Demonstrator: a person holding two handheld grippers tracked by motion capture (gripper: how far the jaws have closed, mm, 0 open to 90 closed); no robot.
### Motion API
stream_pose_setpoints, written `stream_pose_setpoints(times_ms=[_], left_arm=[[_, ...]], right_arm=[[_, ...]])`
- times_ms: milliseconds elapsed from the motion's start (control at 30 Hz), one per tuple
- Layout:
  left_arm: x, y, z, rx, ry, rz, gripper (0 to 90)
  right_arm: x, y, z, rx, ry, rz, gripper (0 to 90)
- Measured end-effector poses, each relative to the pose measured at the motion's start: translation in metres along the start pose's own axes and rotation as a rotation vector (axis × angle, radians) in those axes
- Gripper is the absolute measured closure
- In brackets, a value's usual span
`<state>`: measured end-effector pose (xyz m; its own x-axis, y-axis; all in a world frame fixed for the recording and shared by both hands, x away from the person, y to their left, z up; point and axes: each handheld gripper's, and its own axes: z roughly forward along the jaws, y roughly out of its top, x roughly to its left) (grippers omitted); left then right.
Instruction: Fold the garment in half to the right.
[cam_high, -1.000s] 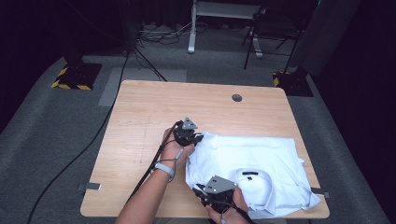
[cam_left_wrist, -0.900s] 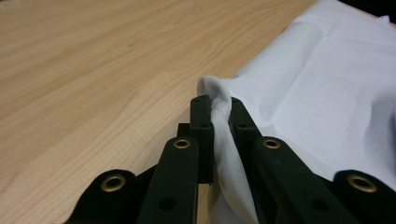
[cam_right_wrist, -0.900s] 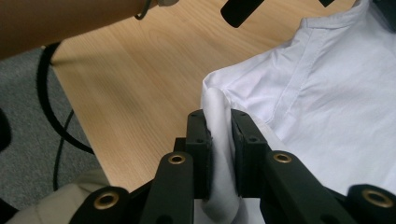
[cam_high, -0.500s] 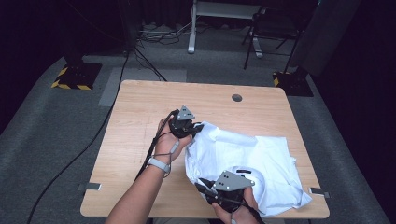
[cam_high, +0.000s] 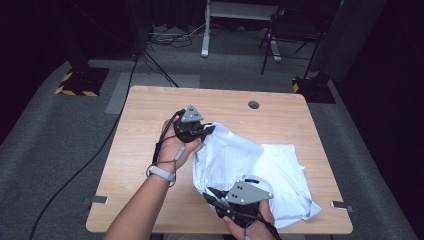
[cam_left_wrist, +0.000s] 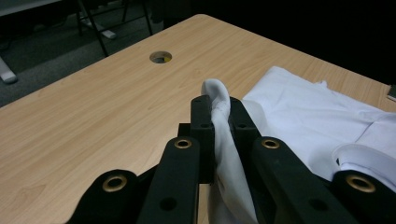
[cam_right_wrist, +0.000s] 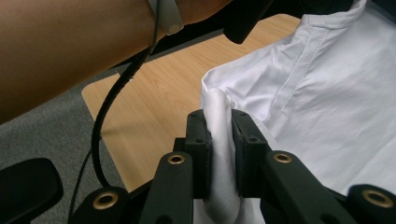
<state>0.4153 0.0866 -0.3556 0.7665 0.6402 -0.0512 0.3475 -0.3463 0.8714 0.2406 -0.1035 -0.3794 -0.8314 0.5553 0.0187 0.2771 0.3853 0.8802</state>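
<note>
A white shirt (cam_high: 260, 165) lies on the right half of the wooden table (cam_high: 145, 120), its left side lifted off the top. My left gripper (cam_high: 209, 130) pinches the shirt's far left edge; in the left gripper view a fold of white cloth (cam_left_wrist: 219, 116) is squeezed between the black jaws, with my left gripper (cam_left_wrist: 218, 105) shut on it. My right gripper (cam_high: 212, 195) holds the near left edge above the table's front. In the right gripper view a bunched roll of cloth (cam_right_wrist: 219, 135) sits clamped in my right gripper (cam_right_wrist: 219, 119). The shirt hangs slack between both grips.
A round cable hole (cam_high: 253, 105) sits in the table near its far edge. A black cable (cam_high: 100, 150) trails off the left side over the grey carpet. Desk legs (cam_high: 205, 35) stand beyond the table. Grey tape tabs (cam_high: 95, 200) mark the front corners.
Both grippers have risen with the shirt's left edge in them. The left side of the shirt has come up off the table and the cloth has bunched toward the middle.
</note>
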Motion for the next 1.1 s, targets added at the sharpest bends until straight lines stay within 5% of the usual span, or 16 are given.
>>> stream_pose_setpoints(times_ms=[467, 1100], left_arm=[[0.011, 0.023, -0.038, -0.002, 0.039, 0.035, 84.1], [0.009, 0.026, -0.039, -0.029, 0.040, 0.031, 84.1]], right_arm=[[0.022, 0.040, 0.016, -0.072, 0.045, -0.007, 78.5], [0.021, 0.043, 0.009, -0.097, 0.041, -0.024, 78.3]])
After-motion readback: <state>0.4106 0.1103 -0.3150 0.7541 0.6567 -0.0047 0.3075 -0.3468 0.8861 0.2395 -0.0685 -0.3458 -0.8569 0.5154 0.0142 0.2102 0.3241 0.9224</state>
